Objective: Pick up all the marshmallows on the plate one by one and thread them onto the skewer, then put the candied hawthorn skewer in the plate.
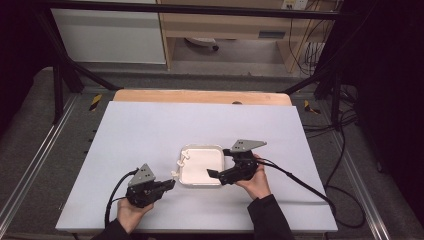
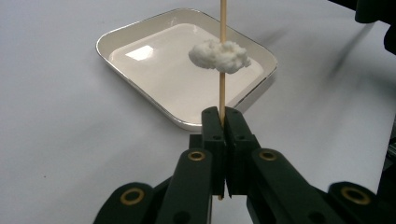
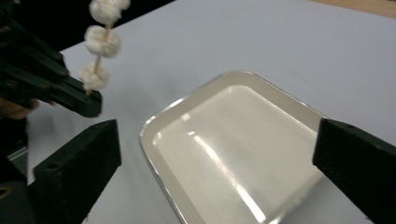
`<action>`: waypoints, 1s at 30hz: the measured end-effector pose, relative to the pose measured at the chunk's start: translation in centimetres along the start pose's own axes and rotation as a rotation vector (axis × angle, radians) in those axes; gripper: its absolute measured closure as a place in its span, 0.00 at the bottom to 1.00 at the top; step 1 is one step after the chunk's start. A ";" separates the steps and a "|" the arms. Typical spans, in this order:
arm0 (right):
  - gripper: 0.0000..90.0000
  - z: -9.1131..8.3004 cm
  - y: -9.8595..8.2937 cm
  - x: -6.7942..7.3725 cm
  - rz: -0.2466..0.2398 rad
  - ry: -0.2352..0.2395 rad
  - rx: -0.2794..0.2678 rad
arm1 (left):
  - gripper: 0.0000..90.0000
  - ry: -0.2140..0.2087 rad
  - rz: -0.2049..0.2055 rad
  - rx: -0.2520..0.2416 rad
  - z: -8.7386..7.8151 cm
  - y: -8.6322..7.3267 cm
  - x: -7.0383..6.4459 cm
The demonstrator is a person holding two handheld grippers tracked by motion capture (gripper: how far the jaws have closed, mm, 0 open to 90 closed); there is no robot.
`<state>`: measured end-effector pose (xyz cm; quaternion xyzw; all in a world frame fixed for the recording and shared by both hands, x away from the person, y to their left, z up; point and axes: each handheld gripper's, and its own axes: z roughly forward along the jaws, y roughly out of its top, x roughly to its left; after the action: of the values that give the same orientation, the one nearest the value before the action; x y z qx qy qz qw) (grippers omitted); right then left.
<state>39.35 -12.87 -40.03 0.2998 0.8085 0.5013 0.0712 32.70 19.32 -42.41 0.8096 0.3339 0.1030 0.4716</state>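
A thin wooden skewer (image 2: 222,56) is clamped near its lower end between the closed jaws of the left gripper (image 2: 223,122). In the left gripper view it stands straight toward 12 o'clock and runs out of frame at the top. White, fluffy, irregular lumps are threaded on it: one lump (image 2: 219,55) shows there, partway up the stick. In the right gripper view three lumps (image 3: 102,41) sit in a row, the lowest just beside the jaw tips. In the high view the skewer (image 1: 180,165) slants toward 1 o'clock, its upper end over the 9 o'clock rim of the tray (image 1: 202,184).
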 end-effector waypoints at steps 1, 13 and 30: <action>0.01 -0.2 -0.3 -0.2 0.007 -0.020 0.005 | 0.98 0.003 -0.002 0.001 0.0 0.1 0.1; 0.01 -3.2 -4.2 -2.7 0.017 -0.144 0.060 | 0.98 0.010 -0.014 0.032 1.3 2.6 0.6; 0.01 -6.6 -7.9 -4.7 0.025 -0.228 0.078 | 0.98 0.013 -0.030 0.110 4.7 5.3 0.6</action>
<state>37.09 -23.05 -44.45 0.3675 0.8103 0.4328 0.1448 37.73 14.68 -40.59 0.8285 0.3545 0.0827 0.4255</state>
